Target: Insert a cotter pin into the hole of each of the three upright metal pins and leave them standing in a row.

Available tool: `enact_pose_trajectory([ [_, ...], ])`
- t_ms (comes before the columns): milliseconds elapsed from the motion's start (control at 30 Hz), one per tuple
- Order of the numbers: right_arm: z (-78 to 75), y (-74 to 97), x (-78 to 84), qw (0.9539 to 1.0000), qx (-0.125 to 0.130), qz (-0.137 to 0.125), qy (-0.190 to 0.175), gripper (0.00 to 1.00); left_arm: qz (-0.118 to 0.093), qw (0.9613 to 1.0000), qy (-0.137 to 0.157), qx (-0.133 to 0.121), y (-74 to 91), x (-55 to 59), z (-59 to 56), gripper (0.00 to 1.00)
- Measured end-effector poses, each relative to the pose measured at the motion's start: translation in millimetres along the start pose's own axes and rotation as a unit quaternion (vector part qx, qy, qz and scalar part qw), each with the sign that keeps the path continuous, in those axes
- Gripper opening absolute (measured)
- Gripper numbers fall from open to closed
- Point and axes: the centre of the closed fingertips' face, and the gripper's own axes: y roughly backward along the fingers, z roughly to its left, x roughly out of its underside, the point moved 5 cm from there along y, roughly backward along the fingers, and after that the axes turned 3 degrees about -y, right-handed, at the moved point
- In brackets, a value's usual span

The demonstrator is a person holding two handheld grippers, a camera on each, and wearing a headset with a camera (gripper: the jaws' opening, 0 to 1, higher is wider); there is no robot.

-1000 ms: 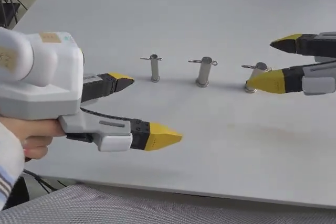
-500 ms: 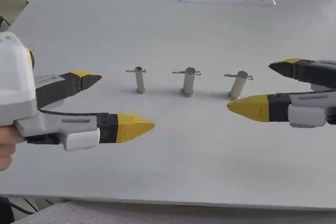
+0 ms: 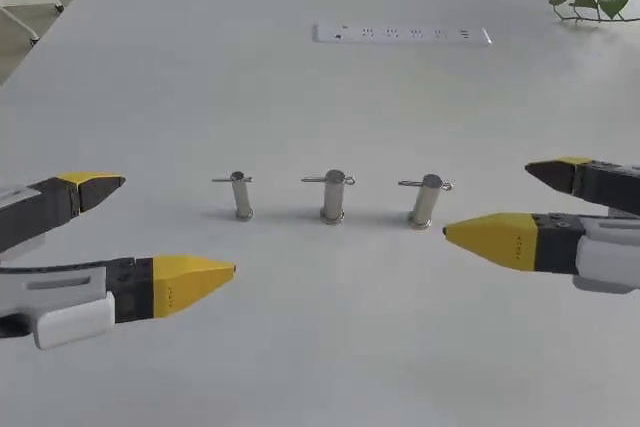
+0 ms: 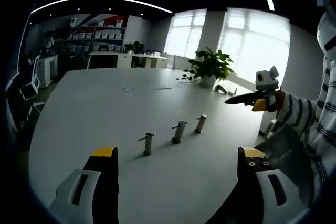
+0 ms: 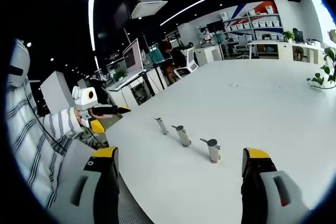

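Metal pins (image 3: 332, 197) upright, row left-right | cotter pins (image 3: 316, 180) crosswise, horizontal

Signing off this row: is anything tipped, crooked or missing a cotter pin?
Nothing stands out. The left pin, middle pin and right pin stand in a row on the table, each with a cotter pin through its top.

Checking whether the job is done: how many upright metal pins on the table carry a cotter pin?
3. The left pin, middle pin and right pin stand in a row on the table, each with a cotter pin through its top. None seems hidden.
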Motion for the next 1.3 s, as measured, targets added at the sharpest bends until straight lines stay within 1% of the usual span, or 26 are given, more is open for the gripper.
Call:
enact_pose_trajectory([
  [100, -1.3, 4.0, -1.4, 1.0000, 0.004, 0.002, 0.002, 0.98, 0.003, 0.9999, 0.011, -0.002, 0.3, 1.5, -2.8, 0.96],
  [133, -2.6, 5.0, -0.8, 1.0000, 0.008, 0.003, 0.000, 0.98, 0.004, 0.9999, 0.011, -0.002, 0.4, 2.2, -4.3, 0.96],
  [200, -3.8, 5.7, 0.7, 0.9999, 0.011, 0.006, -0.002, 0.98, 0.012, 0.9998, 0.013, 0.000, 0.8, 4.4, -6.0, 0.96],
  [233, -4.6, 5.7, 1.7, 0.9999, 0.012, 0.008, -0.006, 0.98, 0.018, 0.9997, 0.017, 0.000, 1.3, 6.7, -6.4, 0.97],
  [333, -6.7, 3.4, 8.7, 0.9994, 0.011, 0.015, -0.028, 0.98, 0.026, 0.9994, 0.023, -0.006, 2.4, 9.6, -5.2, 0.98],
  [367, -8.6, 2.0, 14.5, 0.9987, 0.013, 0.025, -0.043, 0.98, 0.027, 0.9992, 0.026, -0.008, 2.9, 10.1, -4.1, 0.98],
  [400, -10.0, 0.8, 17.8, 0.9984, 0.015, 0.027, -0.047, 0.98, 0.028, 0.9991, 0.029, -0.009, 2.8, 10.2, -3.2, 0.98],
  [467, -12.4, -1.3, 28.0, 0.9976, 0.026, 0.046, -0.046, 0.97, 0.034, 0.9988, 0.031, -0.014, 1.8, 8.3, -0.6, 0.99],
  [500, -12.0, -3.2, 31.8, 0.9973, 0.027, 0.052, -0.043, 0.97, 0.035, 0.9989, 0.029, -0.013, 1.4, 6.3, 0.0, 0.99],
  [600, -9.2, -7.6, 38.3, 0.9964, 0.027, 0.064, -0.049, 0.97, 0.033, 0.9988, 0.034, -0.011, 0.1, 2.7, 1.5, 0.99],
  [667, -7.4, -9.3, 42.0, 0.9956, 0.030, 0.076, -0.047, 0.96, 0.039, 0.9984, 0.040, -0.008, -1.1, 4.2, 1.4, 0.99],
  [733, -5.6, -9.7, 44.6, 0.9949, 0.031, 0.088, -0.040, 0.97, 0.045, 0.9983, 0.037, -0.005, -2.1, 6.6, 0.2, 0.99],
  [800, -4.3, -9.5, 44.8, 0.9949, 0.031, 0.088, -0.039, 0.97, 0.057, 0.9975, 0.042, 0.001, -2.9, 11.4, -2.3, 0.99],
  [867, -3.1, -9.5, 45.3, 0.9948, 0.031, 0.089, -0.040, 0.97, 0.062, 0.9972, 0.042, 0.002, -3.3, 14.7, -3.7, 0.99],
  [933, -2.7, -9.0, 46.6, 0.9942, 0.038, 0.092, -0.041, 0.97, 0.067, 0.9967, 0.044, 0.002, -3.8, 17.3, -4.8, 0.99],
  [1000, -3.4, -8.2, 48.3, 0.9937, 0.042, 0.096, -0.039, 0.96, 0.069, 0.9965, 0.048, 0.004, -4.5, 18.6, -6.0, 0.99],
  [1100, -4.0, -8.0, 54.0, 0.9920, 0.052, 0.110, -0.035, 0.91, 0.072, 0.9960, 0.052, 0.006, -7.3, 20.9, -7.0, 0.99],
  [1133, -3.9, -8.6, 55.2, 0.9917, 0.054, 0.111, -0.035, 0.91, 0.073, 0.9959, 0.053, 0.006, -7.9, 21.5, -7.0, 0.99],
  [1200, -4.2, -8.6, 57.4, 0.9910, 0.057, 0.115, -0.040, 0.92, 0.075, 0.9962, 0.043, -0.007, -8.0, 22.3, -4.1, 0.99],
  [1233, -3.8, -8.9, 57.6, 0.9909, 0.057, 0.113, -0.043, 0.92, 0.079, 0.9960, 0.040, -0.012, -7.9, 23.5, -3.1, 0.99],
  [1300, -3.3, -9.5, 58.1, 0.9907, 0.059, 0.113, -0.046, 0.92, 0.084, 0.9958, 0.033, -0.012, -7.9, 24.9, -2.8, 0.99],
])
